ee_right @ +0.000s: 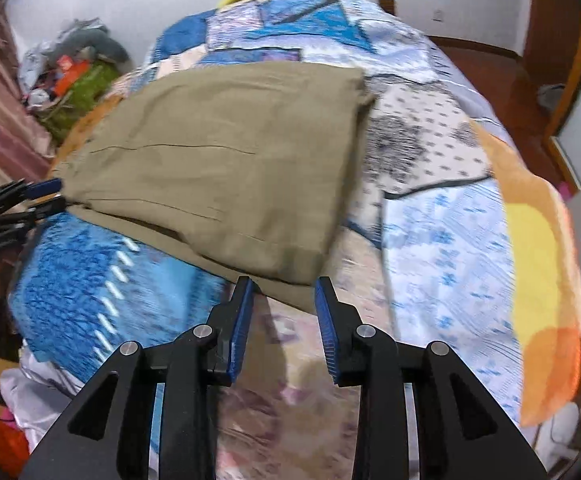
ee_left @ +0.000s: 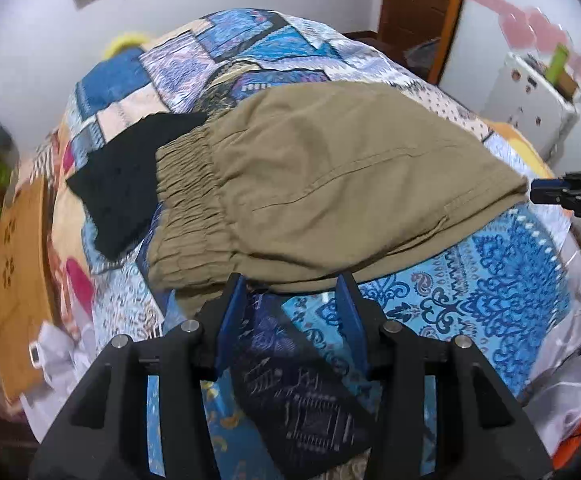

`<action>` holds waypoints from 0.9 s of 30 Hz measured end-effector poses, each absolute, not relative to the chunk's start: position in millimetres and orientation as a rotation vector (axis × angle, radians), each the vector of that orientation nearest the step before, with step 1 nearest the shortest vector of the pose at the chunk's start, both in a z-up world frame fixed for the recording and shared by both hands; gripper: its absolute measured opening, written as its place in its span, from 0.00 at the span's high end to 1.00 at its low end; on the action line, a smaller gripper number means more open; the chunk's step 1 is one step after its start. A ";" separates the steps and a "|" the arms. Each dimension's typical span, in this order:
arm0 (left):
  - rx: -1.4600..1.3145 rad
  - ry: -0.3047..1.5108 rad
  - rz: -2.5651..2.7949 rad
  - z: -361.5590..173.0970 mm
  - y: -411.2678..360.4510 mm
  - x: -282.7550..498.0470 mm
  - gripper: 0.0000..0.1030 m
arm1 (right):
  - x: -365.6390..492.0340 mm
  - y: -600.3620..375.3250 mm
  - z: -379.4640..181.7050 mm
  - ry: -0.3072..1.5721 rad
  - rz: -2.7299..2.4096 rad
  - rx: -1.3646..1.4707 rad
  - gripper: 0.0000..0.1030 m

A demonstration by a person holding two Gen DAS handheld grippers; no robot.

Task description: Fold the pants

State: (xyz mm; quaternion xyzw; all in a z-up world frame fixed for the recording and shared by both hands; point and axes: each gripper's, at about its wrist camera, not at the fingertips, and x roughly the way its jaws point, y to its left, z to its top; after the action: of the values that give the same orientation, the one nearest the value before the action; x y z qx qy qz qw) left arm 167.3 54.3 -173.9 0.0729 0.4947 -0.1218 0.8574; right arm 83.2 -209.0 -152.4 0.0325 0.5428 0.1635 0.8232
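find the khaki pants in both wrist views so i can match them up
Left wrist: khaki pants fill the centre, elastic waistband at left, beside a black garment.
Right wrist: khaki pants centre-left; waistband not in view.
Shared landmark: the blue patchwork bedspread under the pants.

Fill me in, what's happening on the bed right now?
A person with a handheld gripper in each hand is folding khaki pants on a patchwork quilt. The pants lie folded into a compact stack, elastic waistband on the left. The left gripper and the right gripper are both open at the near edge of the stack, gripping nothing. A black garment lies beside the waistband.
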 end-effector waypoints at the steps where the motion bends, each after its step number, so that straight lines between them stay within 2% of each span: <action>1: 0.138 1.032 -0.252 -170.0 57.8 167.2 0.54 | 83.5 -213.4 -147.5 1.143 0.346 0.089 0.72; 6: 0.034 0.983 -0.167 -151.0 80.2 185.5 0.53 | 91.1 -216.4 -125.0 1.064 0.350 0.144 0.71; 11: 0.019 1.062 -0.105 -176.9 86.2 211.9 0.52 | 102.0 -188.7 -144.9 1.106 0.397 0.136 0.69; 13: 0.036 1.075 -0.099 -190.7 87.6 213.1 0.46 | 102.5 -182.4 -159.8 1.132 0.396 0.127 0.69; 14: 0.037 1.065 -0.088 -193.1 89.0 211.5 0.39 | 102.8 -184.4 -164.3 1.127 0.395 0.145 0.68; 15: 0.036 1.058 -0.079 -194.6 91.0 209.8 0.37 | 104.5 -188.9 -166.3 1.131 0.388 0.163 0.63; 20: -0.033 1.075 -0.104 -198.1 103.7 208.2 0.34 | 104.2 -208.0 -173.8 1.176 0.352 0.182 0.58; 27: -0.049 1.065 -0.107 -180.3 108.5 207.8 0.35 | 102.1 -214.3 -161.0 1.155 0.302 0.084 0.58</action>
State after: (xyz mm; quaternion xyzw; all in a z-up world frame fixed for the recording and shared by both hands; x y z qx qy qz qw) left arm 207.8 108.5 -180.3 -0.0235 0.5072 -0.0511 0.8600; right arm 102.1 -214.3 -161.0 0.0394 0.5437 0.1421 0.8262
